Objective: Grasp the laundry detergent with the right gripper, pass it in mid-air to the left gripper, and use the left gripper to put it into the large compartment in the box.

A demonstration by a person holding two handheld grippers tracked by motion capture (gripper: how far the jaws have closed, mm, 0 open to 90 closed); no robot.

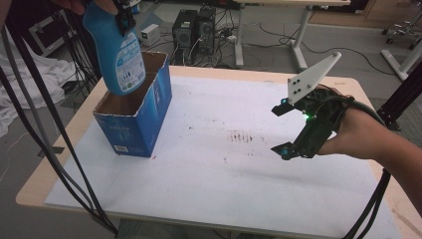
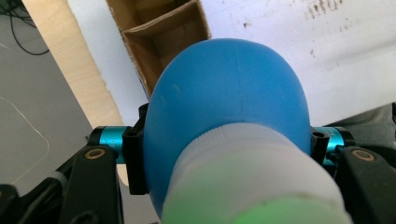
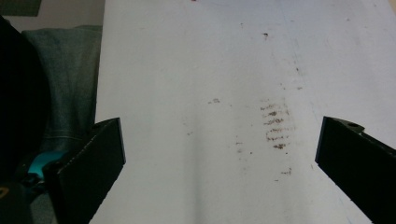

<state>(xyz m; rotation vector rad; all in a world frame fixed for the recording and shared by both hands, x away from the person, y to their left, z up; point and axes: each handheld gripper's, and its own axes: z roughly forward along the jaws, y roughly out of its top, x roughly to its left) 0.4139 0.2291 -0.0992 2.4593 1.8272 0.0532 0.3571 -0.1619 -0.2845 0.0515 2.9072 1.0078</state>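
My left gripper [image 1: 124, 12] is cut off by the top edge of the high view, so I see just a bit of it and of my hand there. The top of the blue bottle [image 1: 117, 47] is cut off there too. The words on its label are too small to read. The bottle hides part of the inside of the blue box [image 1: 144, 117] behind it. In the left gripper view, the bottle's white cap [image 2: 252, 182] is blurry and runs off the bottom edge, and the bottle [image 2: 224, 93] hides most of the box [image 2: 161, 39]. In the right gripper view, both black jaws run off the bottom edge.
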